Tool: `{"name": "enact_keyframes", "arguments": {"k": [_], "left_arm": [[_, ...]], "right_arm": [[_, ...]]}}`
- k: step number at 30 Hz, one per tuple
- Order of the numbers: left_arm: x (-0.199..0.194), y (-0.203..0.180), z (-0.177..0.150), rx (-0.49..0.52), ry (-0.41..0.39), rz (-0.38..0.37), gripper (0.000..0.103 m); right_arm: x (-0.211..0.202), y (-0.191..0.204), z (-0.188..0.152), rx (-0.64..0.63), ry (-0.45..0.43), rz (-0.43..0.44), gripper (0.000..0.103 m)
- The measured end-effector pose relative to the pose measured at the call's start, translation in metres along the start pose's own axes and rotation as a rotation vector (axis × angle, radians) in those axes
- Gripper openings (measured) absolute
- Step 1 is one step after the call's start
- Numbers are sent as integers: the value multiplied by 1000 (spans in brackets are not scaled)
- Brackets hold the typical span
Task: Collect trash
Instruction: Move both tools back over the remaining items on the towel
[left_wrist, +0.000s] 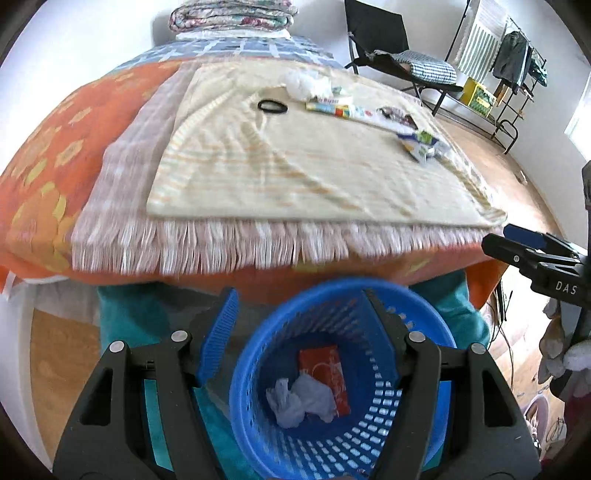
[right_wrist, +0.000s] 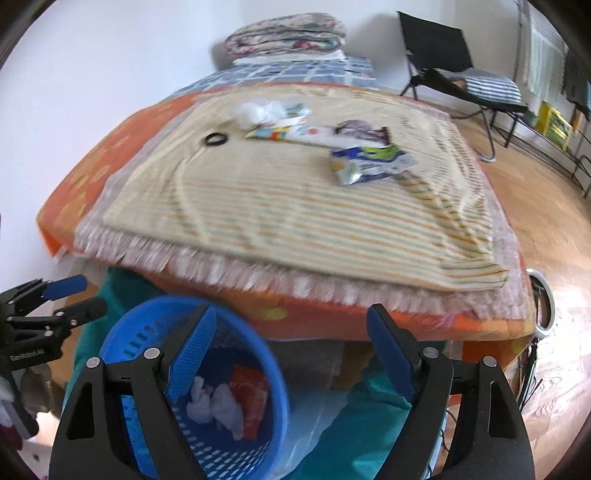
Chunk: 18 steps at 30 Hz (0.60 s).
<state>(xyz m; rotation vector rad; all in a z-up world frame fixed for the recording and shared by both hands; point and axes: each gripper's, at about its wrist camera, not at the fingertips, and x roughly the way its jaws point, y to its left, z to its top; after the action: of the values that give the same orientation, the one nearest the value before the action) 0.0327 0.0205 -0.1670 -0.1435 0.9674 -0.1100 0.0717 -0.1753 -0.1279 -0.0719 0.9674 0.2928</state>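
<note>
Left gripper (left_wrist: 299, 332) fingers spread, nothing between the pads; blue basket (left_wrist: 417, 435) directly below them, holding a red wrapper (left_wrist: 327, 369) and white tissue (left_wrist: 301, 400). Right gripper (right_wrist: 291, 347) also spread and empty; basket under its left finger. Beyond both fingertips, on the bed's striped cloth (right_wrist: 295, 214): foil packet (right_wrist: 369, 162), colourful wrapper (right_wrist: 280, 133), crumpled tissue (right_wrist: 258, 110), black ring (right_wrist: 216, 139).

Wrappers (right_wrist: 371, 162) on bed; crumpled tissue (left_wrist: 301, 402) in basket (left_wrist: 417, 435)
</note>
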Motion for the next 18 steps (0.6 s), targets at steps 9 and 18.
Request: {"name": "enact_keyframes", "arguments": {"k": [9,18], "left_arm": [[11,-5,62,0,-60,-33,69],[43,-5,137,-27,-103,-53,69]], "right_arm": [[10,-49,35,148,3,32,84],[40,-60,63,183,21,60,84]]}}
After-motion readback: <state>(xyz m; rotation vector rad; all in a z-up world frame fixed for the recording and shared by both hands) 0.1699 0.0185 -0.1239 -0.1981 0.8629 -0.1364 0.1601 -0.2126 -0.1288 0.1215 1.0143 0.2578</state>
